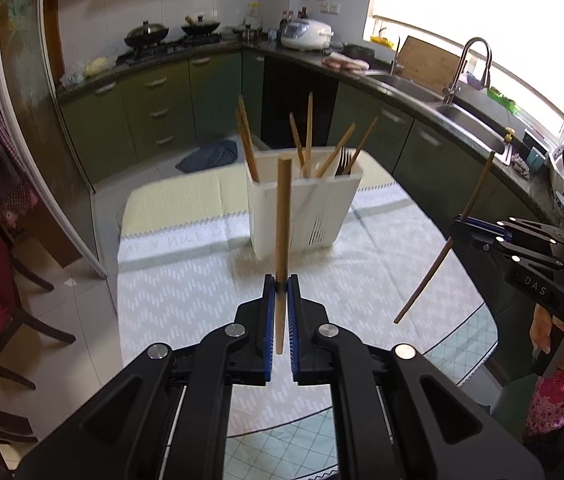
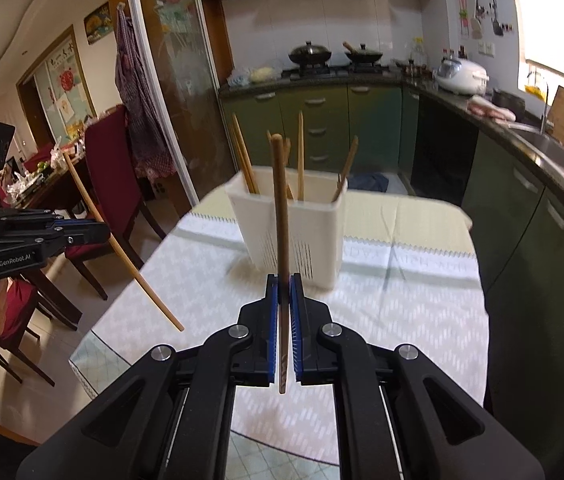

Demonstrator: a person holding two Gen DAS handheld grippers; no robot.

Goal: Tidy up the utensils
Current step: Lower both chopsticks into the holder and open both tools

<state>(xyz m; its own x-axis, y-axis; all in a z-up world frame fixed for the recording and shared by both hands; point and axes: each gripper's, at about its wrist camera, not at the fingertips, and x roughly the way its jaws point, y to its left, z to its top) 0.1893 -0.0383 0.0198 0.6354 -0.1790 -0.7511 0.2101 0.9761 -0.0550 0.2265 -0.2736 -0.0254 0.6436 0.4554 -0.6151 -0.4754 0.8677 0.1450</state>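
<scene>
altogether two held chopsticks point(image 1: 283, 216), one holder point(image 1: 301, 208)

My left claw point(image 1: 281, 286) is clamped on a light wooden chopstick point(image 1: 283, 216) standing nearly upright above the bench point(image 1: 186, 292) with its pale patterned cloth. Behind it I see a white slotted plastic utensil holder point(image 1: 305, 208) bristling with chopsticks. At right, my right claw point(image 1: 455, 229) pinches a darker wooden chopstick point(image 1: 425, 284), tilted.
</scene>
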